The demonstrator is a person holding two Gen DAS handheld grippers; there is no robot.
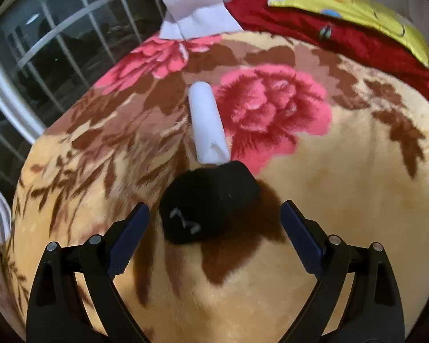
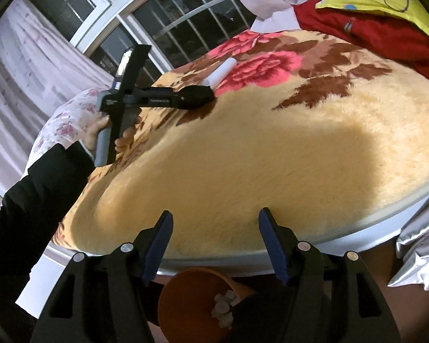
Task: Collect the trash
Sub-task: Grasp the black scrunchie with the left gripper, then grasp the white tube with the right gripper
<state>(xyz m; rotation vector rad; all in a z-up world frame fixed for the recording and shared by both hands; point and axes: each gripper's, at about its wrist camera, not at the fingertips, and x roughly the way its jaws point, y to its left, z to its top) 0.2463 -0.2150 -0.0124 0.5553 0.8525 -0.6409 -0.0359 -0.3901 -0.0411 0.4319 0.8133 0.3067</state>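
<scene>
A black bundle (image 1: 208, 203), like a balled sock with a small white mark, lies on the floral blanket (image 1: 329, 200). My left gripper (image 1: 214, 207) stands wide open around it, and neither pad touches it. Just beyond lies a white paper roll (image 1: 207, 123). The right wrist view shows the left gripper (image 2: 186, 97) held in a hand, its tip at the black bundle (image 2: 198, 94), with the white roll (image 2: 223, 71) behind. My right gripper (image 2: 216, 223) is open and holds nothing, above the bed's near edge. Below it stands an orange bin (image 2: 186, 300) holding white crumpled paper (image 2: 223, 305).
A red blanket (image 1: 343, 37) and a yellow pillow (image 1: 351, 11) lie at the far right of the bed. A barred window (image 1: 57, 43) and white curtains (image 2: 28, 71) are to the left. A silver bag (image 2: 414, 248) sits beside the bed at the right.
</scene>
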